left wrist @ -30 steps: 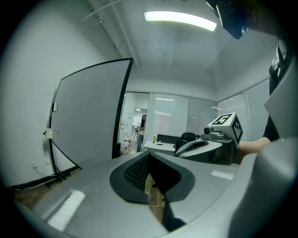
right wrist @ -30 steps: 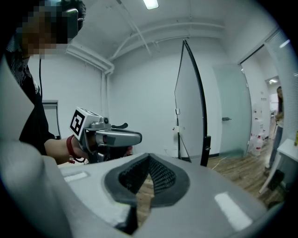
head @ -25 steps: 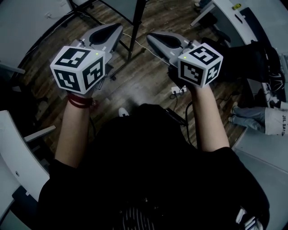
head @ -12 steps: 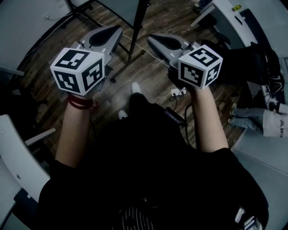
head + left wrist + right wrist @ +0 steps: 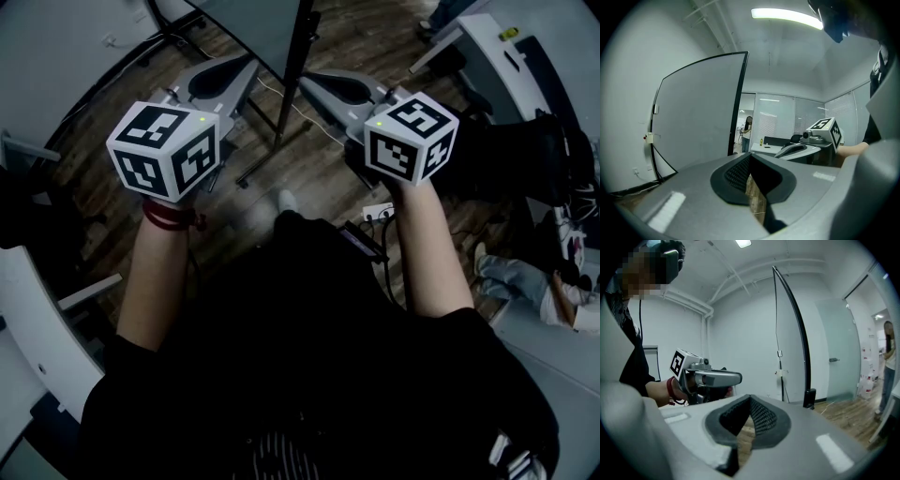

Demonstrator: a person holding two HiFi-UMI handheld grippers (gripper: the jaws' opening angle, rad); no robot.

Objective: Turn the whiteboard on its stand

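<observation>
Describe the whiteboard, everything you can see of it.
The whiteboard is a large, blank, pale grey panel in a thin black frame, standing upright. The left gripper view shows its face at an angle; the right gripper view sees it almost edge-on. Small clips sit on one frame edge. A black stand carries it, feet on the wood floor. Nothing touches it: the left gripper and right gripper are short of it, shut and empty.
</observation>
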